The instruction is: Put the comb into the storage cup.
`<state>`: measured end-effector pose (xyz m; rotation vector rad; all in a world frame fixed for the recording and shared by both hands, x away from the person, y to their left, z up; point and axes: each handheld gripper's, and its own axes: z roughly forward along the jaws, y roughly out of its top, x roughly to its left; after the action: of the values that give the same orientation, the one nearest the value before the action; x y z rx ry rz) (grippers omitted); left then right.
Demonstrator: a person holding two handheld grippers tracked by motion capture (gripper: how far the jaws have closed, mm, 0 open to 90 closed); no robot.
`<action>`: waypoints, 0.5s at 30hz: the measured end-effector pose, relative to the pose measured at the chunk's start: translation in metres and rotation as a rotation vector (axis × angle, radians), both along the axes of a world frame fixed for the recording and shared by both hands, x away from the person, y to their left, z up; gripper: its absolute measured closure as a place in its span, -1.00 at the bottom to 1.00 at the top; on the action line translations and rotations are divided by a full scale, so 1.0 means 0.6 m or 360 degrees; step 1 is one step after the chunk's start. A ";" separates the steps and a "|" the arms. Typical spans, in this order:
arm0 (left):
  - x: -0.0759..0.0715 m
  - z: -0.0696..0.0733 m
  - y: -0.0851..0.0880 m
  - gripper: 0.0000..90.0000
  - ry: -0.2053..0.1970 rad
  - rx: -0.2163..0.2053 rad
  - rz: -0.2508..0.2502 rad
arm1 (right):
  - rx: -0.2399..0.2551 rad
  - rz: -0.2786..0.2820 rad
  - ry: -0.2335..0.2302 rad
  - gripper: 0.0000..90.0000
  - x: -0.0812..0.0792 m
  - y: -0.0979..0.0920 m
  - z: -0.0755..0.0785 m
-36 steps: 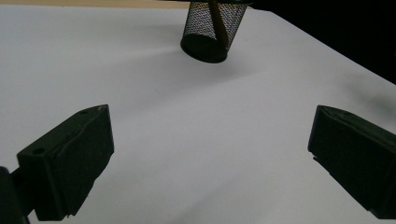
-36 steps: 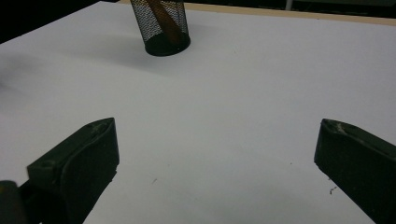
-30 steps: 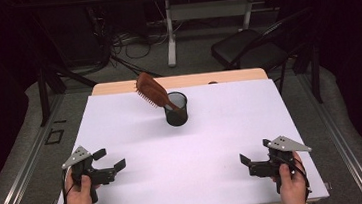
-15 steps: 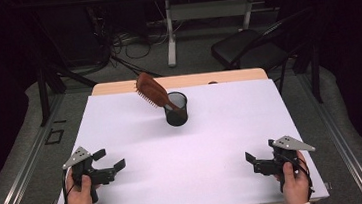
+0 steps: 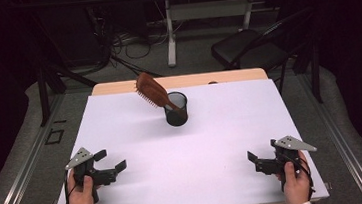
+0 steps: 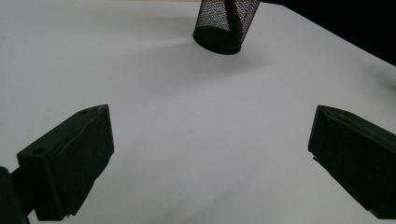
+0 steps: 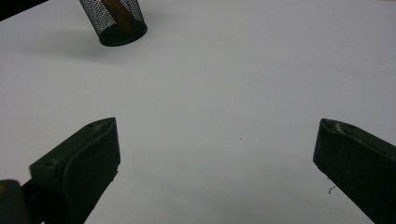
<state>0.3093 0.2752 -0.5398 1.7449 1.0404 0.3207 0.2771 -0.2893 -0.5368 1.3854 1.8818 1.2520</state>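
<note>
A black mesh cup (image 5: pixel 176 110) stands upright at the far middle of the white table (image 5: pixel 231 127). A brown hairbrush (image 5: pixel 150 91) sits handle-down in it, its head leaning up and to the left. My left gripper (image 5: pixel 110 159) is open near the front left corner, with nothing between its jaws. My right gripper (image 5: pixel 255 161) is open near the front right corner, also holding nothing. From the left gripper (image 6: pixel 210 158) the cup (image 6: pixel 224 23) lies well ahead, with the brush handle (image 6: pixel 232 16) inside. From the right gripper (image 7: pixel 217 163) the cup (image 7: pixel 116 21) is far ahead on the left.
A bare wooden strip (image 5: pixel 117 87) runs along the table's far edge. Beyond it on the floor are a black chair (image 5: pixel 254 49), a white desk leg (image 5: pixel 170 37) and loose cables (image 5: pixel 128 47). Wide white tabletop separates both grippers from the cup.
My right gripper has drifted a little to the right near the front edge. The left gripper, the cup and the brush have stayed put.
</note>
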 end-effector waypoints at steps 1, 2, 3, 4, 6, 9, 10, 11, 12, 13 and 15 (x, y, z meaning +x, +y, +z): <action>0.000 -0.001 0.000 -0.99 0.0000 0.0003 0.0000 | -0.0006 -0.0005 0.0007 -0.99 0.000 -0.002 -0.001; 0.001 -0.001 0.000 -0.99 0.0000 0.0004 0.0001 | -0.0005 -0.0008 0.0009 -0.99 0.001 -0.003 -0.001; 0.001 -0.002 0.000 -0.99 0.0001 0.0004 0.0000 | -0.0005 -0.0010 0.0019 -0.99 0.001 -0.004 -0.002; 0.002 -0.002 0.000 -0.99 0.0003 0.0005 -0.0002 | -0.0005 -0.0012 0.0019 -0.99 0.001 -0.005 -0.002; 0.002 -0.003 0.000 -0.99 0.0008 0.0008 -0.0006 | -0.0006 -0.0015 0.0015 -0.99 0.002 -0.007 -0.003; 0.002 -0.004 -0.001 -0.99 0.0011 0.0013 -0.0009 | 0.0004 -0.0021 0.0024 -0.99 0.003 -0.008 -0.005; 0.003 -0.004 -0.001 -0.99 0.0011 0.0013 -0.0009 | 0.0009 -0.0020 0.0026 -0.99 0.003 -0.008 -0.005; 0.003 -0.004 -0.001 -0.99 0.0010 0.0014 -0.0009 | 0.0012 -0.0021 0.0029 -0.99 0.003 -0.009 -0.005; 0.003 -0.005 -0.001 -0.99 0.0011 0.0013 -0.0008 | 0.0010 -0.0024 0.0032 -0.99 0.003 -0.009 -0.005; 0.003 -0.005 -0.001 -0.99 0.0011 0.0012 -0.0007 | 0.0014 -0.0028 0.0032 -0.99 0.003 -0.009 -0.006; 0.003 -0.005 -0.001 -0.99 0.0010 0.0011 -0.0006 | 0.0014 -0.0032 0.0032 -0.99 0.003 -0.010 -0.006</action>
<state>0.3109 0.2745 -0.5430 1.7547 1.0417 0.3170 0.2792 -0.2952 -0.5405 1.4228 1.8736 1.2424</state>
